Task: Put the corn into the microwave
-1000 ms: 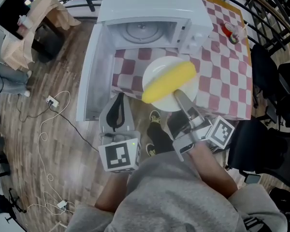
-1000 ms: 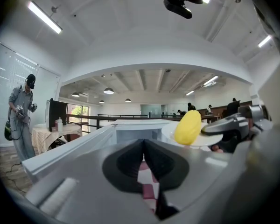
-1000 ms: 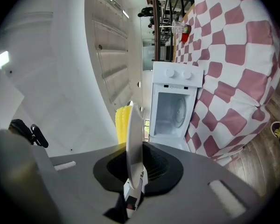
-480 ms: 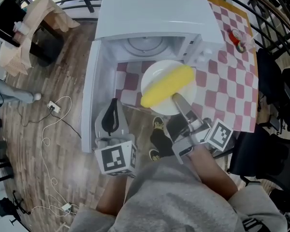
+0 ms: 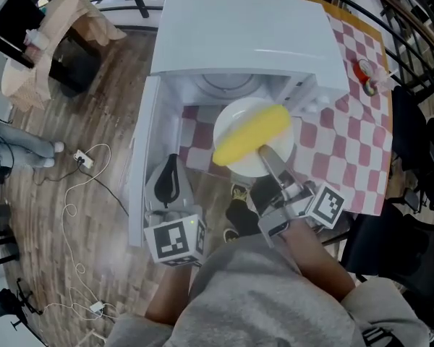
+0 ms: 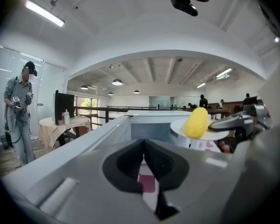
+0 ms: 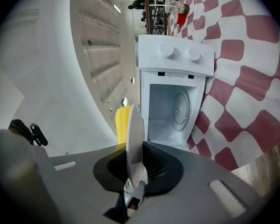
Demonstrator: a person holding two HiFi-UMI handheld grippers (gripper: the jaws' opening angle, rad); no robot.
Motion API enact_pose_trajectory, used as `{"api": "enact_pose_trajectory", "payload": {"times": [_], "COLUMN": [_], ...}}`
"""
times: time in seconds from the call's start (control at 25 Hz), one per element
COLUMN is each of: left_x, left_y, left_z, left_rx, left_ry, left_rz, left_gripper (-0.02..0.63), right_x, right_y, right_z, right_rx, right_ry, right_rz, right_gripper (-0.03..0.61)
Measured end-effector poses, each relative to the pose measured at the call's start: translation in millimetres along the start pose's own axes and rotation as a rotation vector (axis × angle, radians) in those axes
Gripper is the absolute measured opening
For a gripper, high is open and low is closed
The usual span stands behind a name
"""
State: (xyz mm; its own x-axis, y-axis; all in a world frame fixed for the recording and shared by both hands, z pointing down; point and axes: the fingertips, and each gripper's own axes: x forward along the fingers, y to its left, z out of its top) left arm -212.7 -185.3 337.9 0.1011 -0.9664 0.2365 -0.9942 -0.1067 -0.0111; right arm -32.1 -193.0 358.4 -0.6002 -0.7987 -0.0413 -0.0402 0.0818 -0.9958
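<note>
A yellow corn cob (image 5: 252,134) lies on a white plate (image 5: 235,120) held just in front of the open white microwave (image 5: 246,35). My right gripper (image 5: 263,152) is shut on the plate's near rim. In the right gripper view the plate (image 7: 134,139) stands edge-on between the pads, with the corn (image 7: 122,119) behind it and the empty microwave cavity (image 7: 172,108) ahead. My left gripper (image 5: 171,166) hangs lower left of the plate beside the open door (image 5: 141,172), shut and empty. The left gripper view shows its pads (image 6: 130,160) closed, the corn (image 6: 196,122) ahead to the right.
A red-and-white checked cloth (image 5: 347,143) covers the table under the microwave. A small red item (image 5: 367,74) sits at the cloth's far right. Cables (image 5: 79,161) lie on the wooden floor to the left. A person (image 6: 19,115) stands far off in the left gripper view.
Both grippers have moved forward toward the microwave. The plate with the corn now sits closer to the open cavity, and the left gripper is nearer the door.
</note>
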Motion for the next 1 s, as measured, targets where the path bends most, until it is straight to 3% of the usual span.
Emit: {"api": "enact_pose_trajectory", "payload": {"times": [1.0], "left_x": [79.8], "left_y": [-23.1], "left_z": [25.9], "left_rx": [0.058], "left_ry": [-0.006], "left_rz": [-0.009], "left_gripper": [0.011], "right_x": [51.6], "right_y": [-53.3], "right_z": [46.2], "right_rx": [0.014], "right_ry": [0.054], "right_rz": [-0.043], "right_gripper": [0.029]}}
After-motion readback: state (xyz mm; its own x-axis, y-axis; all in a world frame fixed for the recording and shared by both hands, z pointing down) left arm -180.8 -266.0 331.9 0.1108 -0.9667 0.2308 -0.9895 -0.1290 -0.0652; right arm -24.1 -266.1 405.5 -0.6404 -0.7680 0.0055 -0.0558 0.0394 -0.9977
